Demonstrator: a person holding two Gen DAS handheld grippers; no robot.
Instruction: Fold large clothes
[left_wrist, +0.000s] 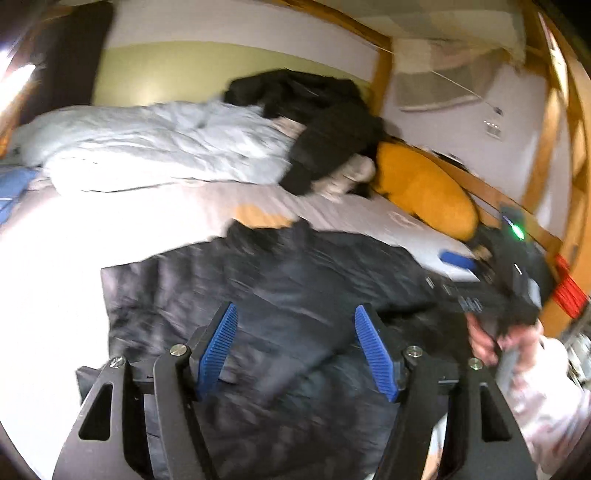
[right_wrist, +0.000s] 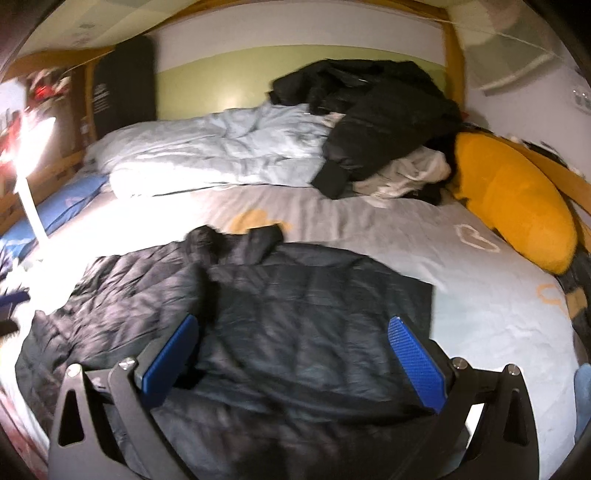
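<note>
bed (right_wrist: 480, 295): we see a grey sheet | duvet (right_wrist: 207, 155): pale blue, bunched along far edge | dark quilted jacket (right_wrist: 295, 314): spread flat at near edge, collar toward the far edge | clothes heap (right_wrist: 384, 118): black, far right corner | left gripper (left_wrist: 295, 350): jaws wide, nothing between | right gripper (right_wrist: 291, 354): jaws wide, nothing held

Black jacket (right_wrist: 258, 314) spread on bed (right_wrist: 480, 295)

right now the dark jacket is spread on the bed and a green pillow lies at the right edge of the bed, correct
Not quite: the pillow is orange-yellow, not green. The right wrist view shows it clearly at the right edge of the bed, and the dark jacket is indeed spread out on the bed.
</note>
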